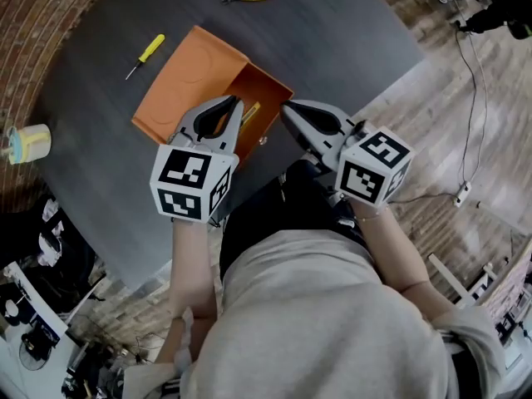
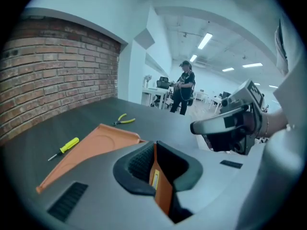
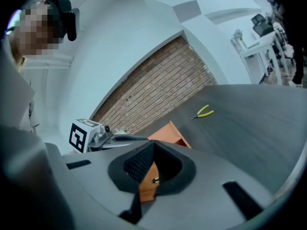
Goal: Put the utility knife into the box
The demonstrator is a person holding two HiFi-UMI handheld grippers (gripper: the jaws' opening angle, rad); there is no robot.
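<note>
Past the person's grey shirt (image 1: 332,306), both tools hover with jaws pressed together and empty, the left tool (image 1: 238,103) nearer than the right tool (image 1: 285,110) to the yellow utility knife (image 1: 250,111), which seemingly lies inside the orange box (image 1: 264,88) at its 1 o'clock, long axis running 7-to-1.

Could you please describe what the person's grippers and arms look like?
The left gripper and right gripper match. Each has a grey moulded body, black ribbed pads inside the jaws, and a white cube with black square markers at the rear. The person wears a light grey top that leaves the forearms bare, and dark trousers.
</note>
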